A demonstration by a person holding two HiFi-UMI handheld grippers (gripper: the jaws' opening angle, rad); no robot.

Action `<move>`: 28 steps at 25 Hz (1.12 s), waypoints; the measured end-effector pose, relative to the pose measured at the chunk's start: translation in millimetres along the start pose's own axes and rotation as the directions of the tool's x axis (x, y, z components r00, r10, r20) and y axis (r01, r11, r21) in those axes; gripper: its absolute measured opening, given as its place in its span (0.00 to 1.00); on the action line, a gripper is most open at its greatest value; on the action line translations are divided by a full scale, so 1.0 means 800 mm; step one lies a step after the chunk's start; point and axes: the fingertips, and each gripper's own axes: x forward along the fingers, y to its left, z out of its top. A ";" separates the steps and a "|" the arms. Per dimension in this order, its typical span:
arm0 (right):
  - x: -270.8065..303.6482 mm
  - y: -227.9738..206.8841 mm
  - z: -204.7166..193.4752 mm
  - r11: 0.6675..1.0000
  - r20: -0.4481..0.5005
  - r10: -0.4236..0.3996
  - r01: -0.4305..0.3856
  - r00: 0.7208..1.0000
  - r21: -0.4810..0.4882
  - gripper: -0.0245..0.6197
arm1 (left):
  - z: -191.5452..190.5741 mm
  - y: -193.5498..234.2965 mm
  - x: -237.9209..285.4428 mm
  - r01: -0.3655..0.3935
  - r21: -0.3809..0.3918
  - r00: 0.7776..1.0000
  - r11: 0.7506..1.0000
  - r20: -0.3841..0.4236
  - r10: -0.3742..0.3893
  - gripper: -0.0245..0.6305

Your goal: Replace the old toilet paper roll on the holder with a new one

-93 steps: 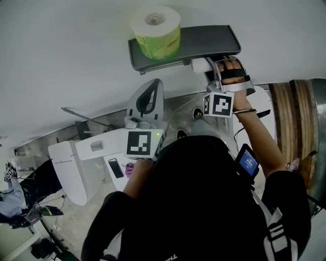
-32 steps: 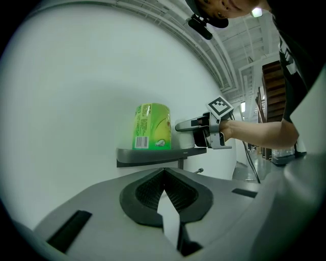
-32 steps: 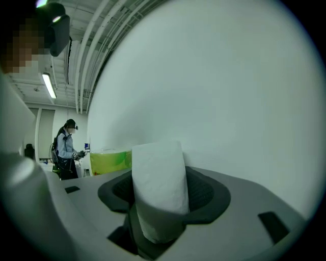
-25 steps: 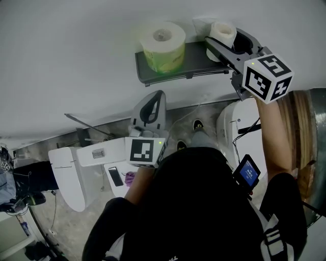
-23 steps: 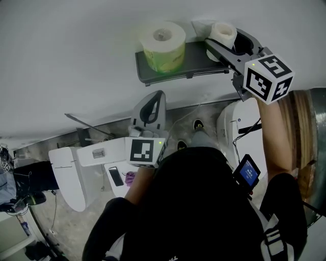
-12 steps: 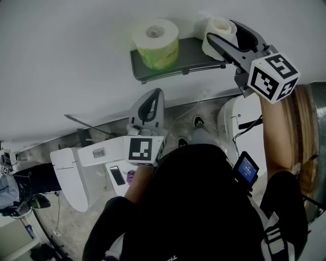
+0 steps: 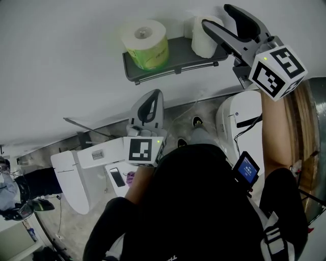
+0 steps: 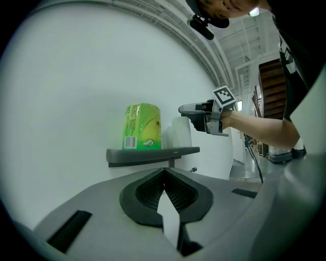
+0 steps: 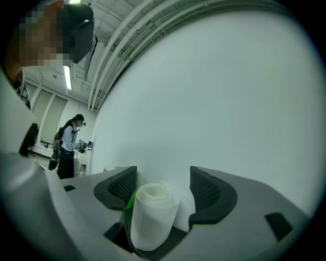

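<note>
Wall shelf [image 7: 178, 52] with green-wrapped roll [image 7: 145, 44] and bare roll [image 7: 204, 38] between just-opening right claw [image 7: 217, 16] (left claw [image 8: 164, 173] clenched)

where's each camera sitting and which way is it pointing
Head view: on the person's head, looking down the wall at the shelf; shows torso, arms, both grippers.
Left gripper view: on the left gripper, facing the shelf; its shut jaws show.
Right gripper view: on the right gripper, facing the wall; its jaws, just opened wider, stand apart, the white roll between them.
Shared: head and left gripper views both show the wrapped roll.
</note>
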 end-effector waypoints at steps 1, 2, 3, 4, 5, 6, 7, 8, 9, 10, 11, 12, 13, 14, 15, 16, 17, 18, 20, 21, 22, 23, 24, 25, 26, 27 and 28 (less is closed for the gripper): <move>0.000 0.003 0.005 1.000 0.010 0.012 -0.012 1.000 -0.002 0.53 | 0.001 -0.001 0.001 -0.001 0.003 1.000 1.000 0.002 0.001 0.07; 0.000 0.005 0.009 1.000 0.018 0.022 -0.022 1.000 -0.004 0.53 | 0.002 -0.001 0.002 -0.004 0.007 1.000 1.000 0.001 0.004 0.07; 0.000 0.007 0.012 1.000 0.025 0.029 -0.029 0.999 -0.010 0.54 | 0.002 -0.001 0.003 -0.007 0.010 1.000 1.000 0.000 0.007 0.07; 0.000 0.009 0.016 0.999 0.031 0.033 -0.033 0.999 -0.016 0.55 | 0.002 -0.002 0.005 -0.008 0.013 1.000 1.000 -0.001 0.008 0.07; 0.000 0.010 0.019 0.999 0.037 0.035 -0.034 0.999 -0.021 0.55 | 0.003 -0.002 0.006 -0.009 0.015 1.000 1.000 0.000 0.009 0.07; -0.001 0.011 0.023 0.999 0.045 0.036 -0.034 0.998 -0.026 0.56 | 0.005 -0.003 0.006 -0.009 0.016 1.000 1.000 0.004 0.009 0.07; -0.003 0.012 0.027 0.999 0.054 0.036 -0.034 0.998 -0.030 0.56 | 0.007 -0.004 0.006 -0.008 0.015 1.000 1.000 0.010 0.008 0.07; -0.005 0.014 0.033 0.999 0.065 0.036 -0.033 0.997 -0.035 0.56 | 0.009 -0.006 0.006 -0.007 0.013 1.000 1.000 0.018 0.007 0.07; -0.007 0.016 0.040 0.999 0.076 0.037 -0.034 0.996 -0.041 0.56 | 0.010 -0.007 0.006 -0.006 0.013 1.000 1.000 0.024 0.006 0.07; -0.009 0.020 0.048 0.998 0.090 0.041 -0.037 0.995 -0.045 0.56 | 0.011 -0.008 0.006 -0.006 0.012 1.000 1.000 0.025 0.005 0.07; -0.011 0.026 0.057 0.998 0.104 0.051 -0.047 0.993 -0.048 0.56 | 0.013 -0.009 0.006 -0.005 0.008 1.000 1.000 0.024 0.005 0.07; -0.012 0.034 0.065 0.997 0.119 0.068 -0.062 0.991 -0.050 0.56 | 0.014 -0.010 0.006 -0.006 0.003 1.000 1.000 0.023 0.006 0.07; -0.012 0.044 0.071 0.995 0.134 0.089 -0.083 0.987 -0.052 0.56 | 0.014 -0.010 0.005 -0.009 0.000 1.000 1.000 0.021 0.009 0.07; -0.010 0.056 0.076 0.993 0.150 0.113 -0.106 0.982 -0.050 0.56 | 0.012 -0.009 0.004 -0.012 -0.001 1.000 1.000 0.016 0.012 0.07; -0.008 0.067 0.079 0.990 0.163 0.136 -0.131 0.977 -0.044 0.56 | 0.009 -0.007 0.002 -0.017 0.001 1.000 1.000 0.009 0.017 0.07; -0.005 0.078 0.079 0.987 0.170 0.158 -0.154 0.973 -0.035 0.56 | 0.006 -0.005 0.000 -0.023 0.004 1.000 1.000 0.002 0.023 0.07; -0.001 0.088 0.076 0.985 0.170 0.174 -0.172 0.970 -0.025 0.56 | 0.006 -0.004 -0.002 -0.027 0.004 1.000 1.000 0.002 0.027 0.07; 0.003 0.096 0.071 0.982 0.165 0.186 -0.186 0.969 -0.015 0.56 | 0.008 -0.003 -0.003 -0.031 0.000 0.999 1.000 0.007 0.031 0.07; 0.012 0.110 0.059 0.978 0.146 0.204 -0.207 0.968 0.004 0.58 | 0.011 0.000 -0.007 -0.040 -0.008 0.999 0.999 0.016 0.041 0.07; 0.017 0.117 0.051 0.976 0.134 0.213 -0.217 0.968 0.014 0.58 | 0.010 0.003 -0.009 -0.046 -0.009 0.999 0.999 0.016 0.046 0.07; 0.022 0.123 0.044 0.974 0.121 0.220 -0.224 0.968 0.022 0.59 | 0.010 0.005 -0.011 -0.051 -0.009 0.999 0.999 0.015 0.051 0.07; 0.027 0.129 0.036 0.973 0.106 0.224 -0.228 0.969 0.028 0.59 | 0.009 0.007 -0.013 -0.057 -0.009 0.998 0.998 0.013 0.057 0.07; 0.031 0.134 0.028 0.973 0.089 0.223 -0.227 0.971 0.032 0.60 | 0.008 0.010 -0.016 -0.063 -0.007 0.998 0.998 0.010 0.063 0.07; 0.036 0.138 0.020 0.974 0.069 0.221 -0.224 0.973 0.035 0.61 | 0.006 0.012 -0.019 -0.069 -0.004 0.998 0.998 0.006 0.069 0.07; 0.040 0.142 0.011 0.974 0.049 0.219 -0.221 0.974 0.039 0.62 | 0.005 0.014 -0.021 -0.074 -0.003 0.997 0.997 0.004 0.074 0.07; 0.045 0.146 0.003 0.975 0.028 0.218 -0.219 0.976 0.044 0.63 | 0.004 0.016 -0.023 -0.078 -0.002 0.997 0.997 0.004 0.078 0.07; 0.050 0.148 -0.007 0.975 0.007 0.215 -0.215 0.977 0.051 0.64 | 0.004 0.018 -0.024 -0.080 -0.002 0.997 0.997 0.006 0.080 0.07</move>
